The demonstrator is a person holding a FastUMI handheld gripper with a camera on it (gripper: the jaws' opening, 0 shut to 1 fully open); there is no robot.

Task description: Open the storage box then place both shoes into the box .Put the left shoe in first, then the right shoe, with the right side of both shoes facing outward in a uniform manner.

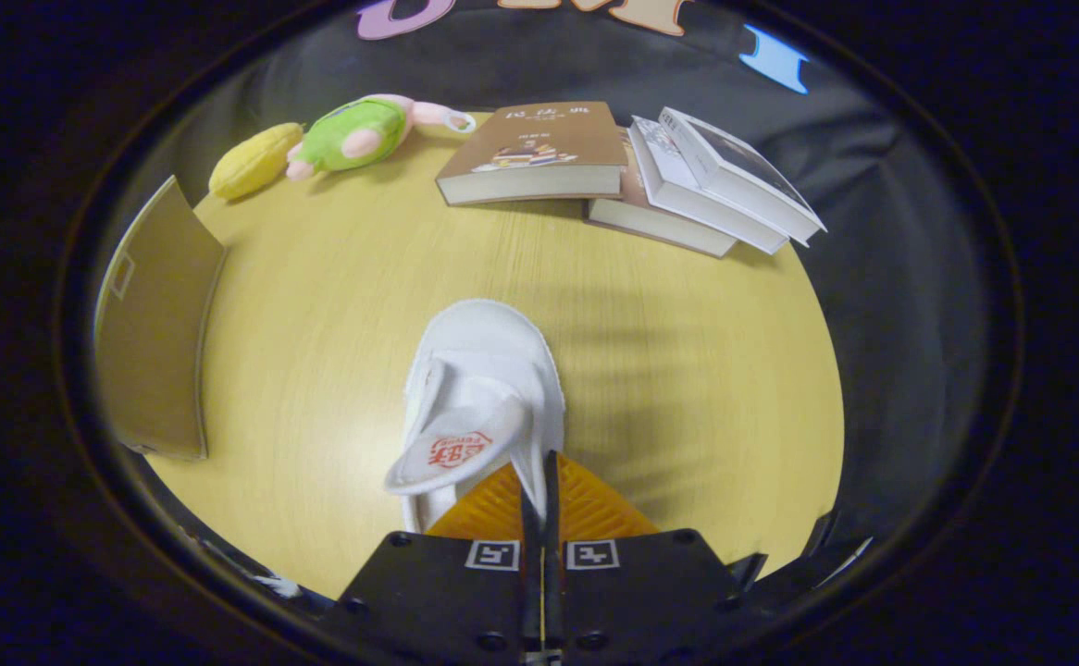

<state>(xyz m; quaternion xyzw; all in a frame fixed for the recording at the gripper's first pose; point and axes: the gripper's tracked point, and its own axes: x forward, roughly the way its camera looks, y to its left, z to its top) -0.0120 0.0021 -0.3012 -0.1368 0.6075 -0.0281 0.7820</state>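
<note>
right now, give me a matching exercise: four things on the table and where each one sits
Things:
1 white shoe
2 brown book
3 plush toy
4 cardboard flap

Places:
A beside the yellow cushion
B its side wall pinched in the closed claw
C standing upright at the table's side
D leaning on the white books

Pairs: 1-B, 2-D, 3-A, 4-C

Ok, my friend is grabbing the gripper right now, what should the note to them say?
Gripper: fingers closed together, pinching the side wall of the white shoe; it looks gripped.
The shoe points away from the fingers over the wooden table, its insole flap turned up.
A brown cardboard panel, likely part of the storage box, stands off to the left.
Done: one shoe picked up, it seems.
Left: carry this shoe into the box, then fetch the other one. I cannot tell which shoe this is.
</note>
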